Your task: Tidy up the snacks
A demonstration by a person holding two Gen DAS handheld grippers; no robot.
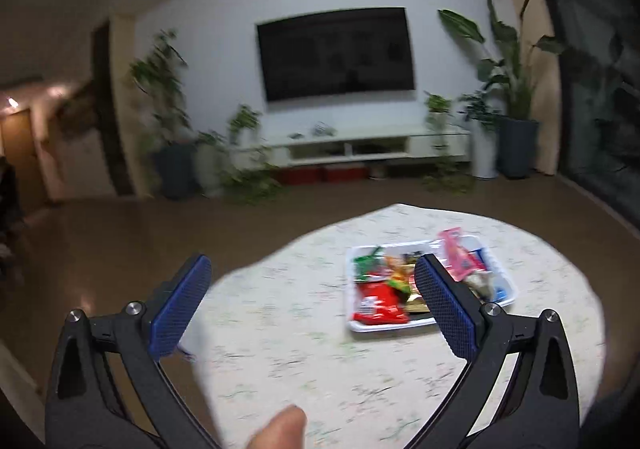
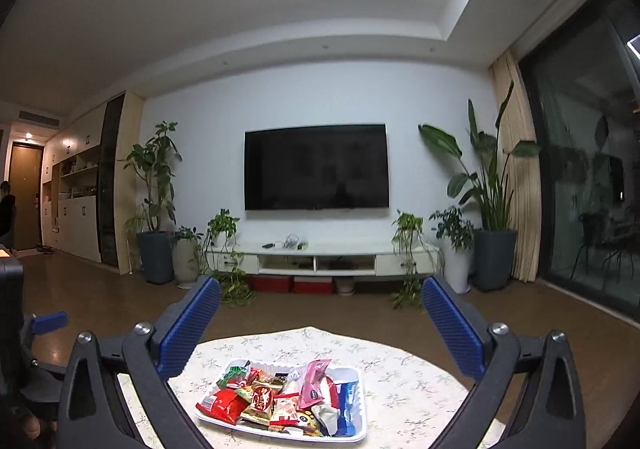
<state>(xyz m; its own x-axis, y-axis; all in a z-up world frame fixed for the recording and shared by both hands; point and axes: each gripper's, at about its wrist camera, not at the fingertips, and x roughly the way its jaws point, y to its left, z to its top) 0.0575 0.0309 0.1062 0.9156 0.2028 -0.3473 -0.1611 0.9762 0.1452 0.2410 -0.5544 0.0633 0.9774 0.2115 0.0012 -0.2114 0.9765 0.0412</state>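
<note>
A white tray (image 2: 353, 372) heaped with wrapped snacks sits on a round table under a floral cloth (image 2: 404, 381). Among the snacks are a red packet (image 2: 222, 407), a pink packet (image 2: 314, 381) and a blue one (image 2: 347, 407). My right gripper (image 2: 320, 289) is open, raised above and behind the tray, with nothing between its blue pads. My left gripper (image 1: 312, 269) is open too and holds nothing. Its right finger covers part of the tray (image 1: 360, 325), where the red packet (image 1: 378, 305) and pink packet (image 1: 456, 253) show. A fingertip of the person (image 1: 280, 429) shows at the bottom.
Beyond the table lies brown floor (image 2: 100, 289), then a white TV cabinet (image 2: 320, 255) under a wall-mounted TV (image 2: 316, 167), flanked by potted plants (image 2: 154, 233). Glass doors (image 2: 588, 189) line the right side. A person (image 2: 6, 209) stands far left by a door.
</note>
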